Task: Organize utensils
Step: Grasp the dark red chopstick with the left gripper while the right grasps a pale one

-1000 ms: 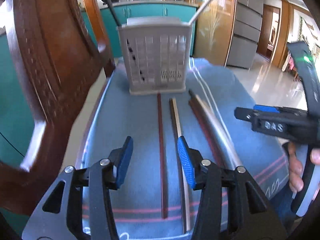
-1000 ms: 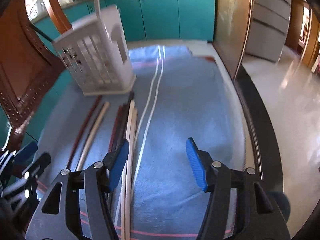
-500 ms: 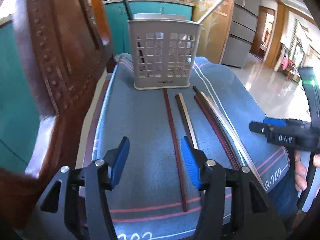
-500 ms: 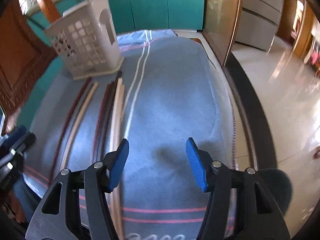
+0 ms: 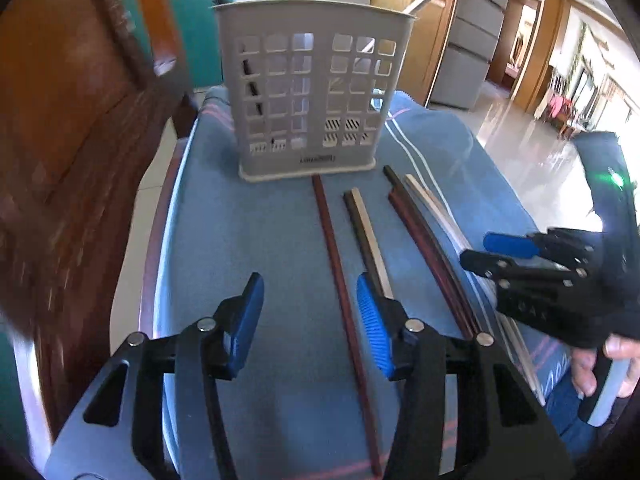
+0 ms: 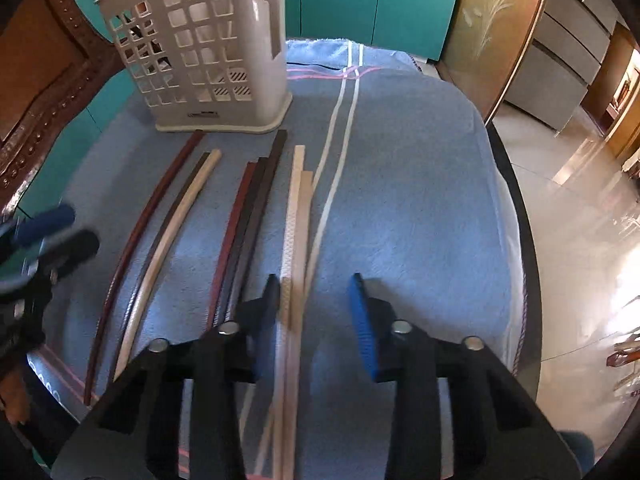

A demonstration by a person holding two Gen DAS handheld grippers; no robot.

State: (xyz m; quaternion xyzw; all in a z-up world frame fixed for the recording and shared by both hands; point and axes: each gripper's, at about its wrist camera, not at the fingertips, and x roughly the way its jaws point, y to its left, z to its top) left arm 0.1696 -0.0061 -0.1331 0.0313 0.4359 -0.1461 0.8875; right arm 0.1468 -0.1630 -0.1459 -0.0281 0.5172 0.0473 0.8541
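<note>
Right gripper (image 6: 314,308): closing around the pale chopsticks (image 6: 295,216), not yet pinching (you may grab only one).
Left gripper (image 5: 310,316): closing, nothing gripped; red chopstick (image 5: 340,280) between the pads could get nudged.

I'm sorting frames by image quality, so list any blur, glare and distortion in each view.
Left wrist view: the wooden chair at left is smeared by motion blur, the basket stays sharp, and sun glare whitens the floor. Right wrist view: the left tool is blurred, glare burns the floor at right, and the fisheye bends the straight chopsticks into curves.
</note>
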